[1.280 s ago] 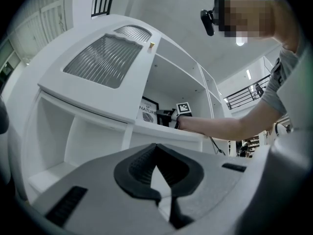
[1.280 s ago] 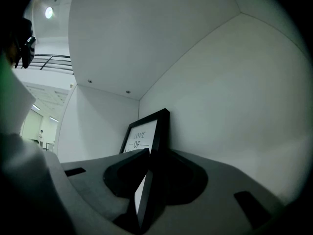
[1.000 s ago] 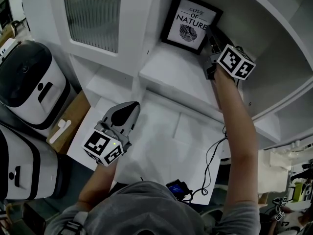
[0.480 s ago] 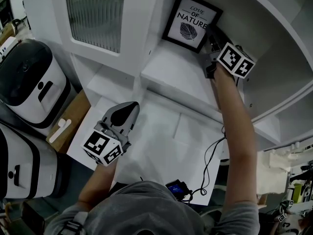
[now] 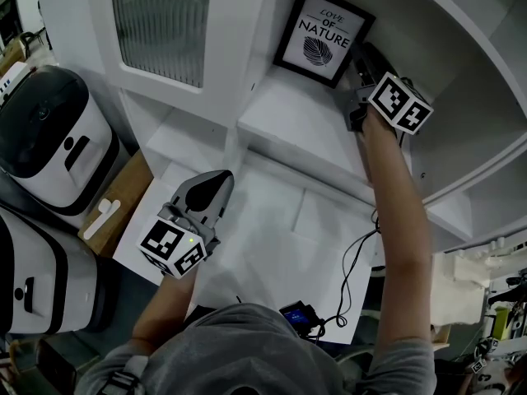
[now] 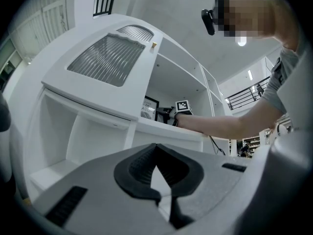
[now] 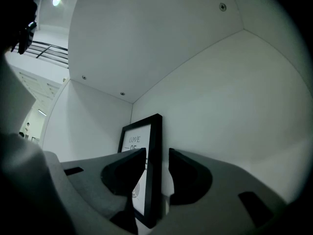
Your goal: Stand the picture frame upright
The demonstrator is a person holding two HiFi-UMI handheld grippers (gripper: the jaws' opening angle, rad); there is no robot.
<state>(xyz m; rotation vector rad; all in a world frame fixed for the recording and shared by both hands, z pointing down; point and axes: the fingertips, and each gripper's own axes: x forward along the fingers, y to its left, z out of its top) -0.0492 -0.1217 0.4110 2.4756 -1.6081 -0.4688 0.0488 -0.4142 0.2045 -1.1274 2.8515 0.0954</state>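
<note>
Right tool (image 7: 156, 155), held level, straddles the right edge of the picture frame (image 5: 323, 36). Its jaws have just been opening and now stand clear of the edge between them, so the frame is released. The frame stands upright at the back of the shelf (image 5: 288, 130), long axis vertical, printed face towards the room. Left tool (image 5: 219, 179), clenched on nothing, hangs well apart over the counter (image 5: 272, 245). The right tool is nearer; judged next move: withdrawal straight back.
</note>
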